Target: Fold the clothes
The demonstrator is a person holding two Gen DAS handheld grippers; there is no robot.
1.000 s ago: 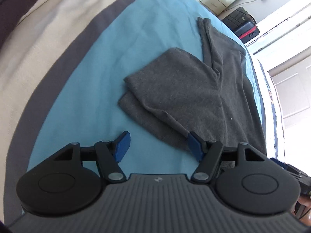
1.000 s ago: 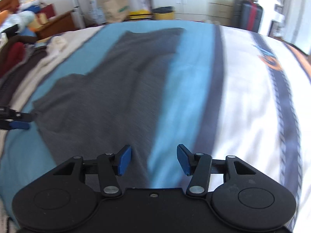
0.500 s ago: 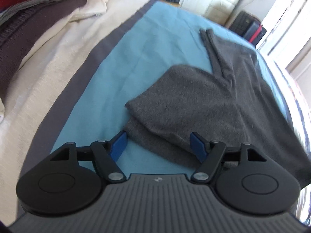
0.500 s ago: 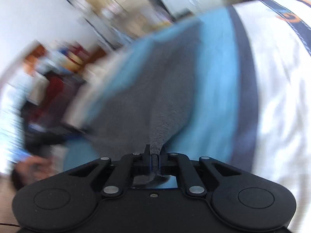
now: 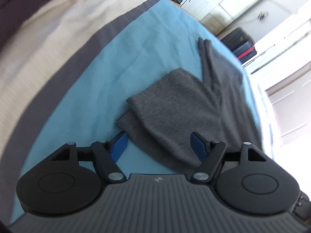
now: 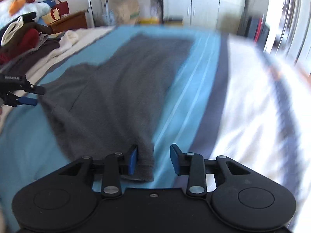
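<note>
A grey knit garment (image 5: 175, 112) lies partly folded on the blue bedspread (image 5: 108, 81), one layer doubled over at its near end. My left gripper (image 5: 158, 144) hovers open over that folded corner, blue pads apart, cloth below them but not pinched. In the right wrist view the same grey garment (image 6: 116, 89) spreads across the bed. My right gripper (image 6: 153, 159) has its jaws opening; the garment's hem corner lies between the pads, beside the left one, not pressed. The left gripper (image 6: 29, 96) shows at the far left edge there.
A cream blanket (image 5: 38, 44) and a dark band border the blue spread on the left. A pile of clothes (image 6: 25, 35) sits at the bed's far left. A white patterned cover (image 6: 262, 106) lies to the right. Cupboards and a dark suitcase (image 5: 243, 44) stand beyond.
My right gripper was open, then shut on the garment's edge and lifted it, and now stands open again with the hem lying flat. The left gripper stayed open over the folded corner, its view tilting.
</note>
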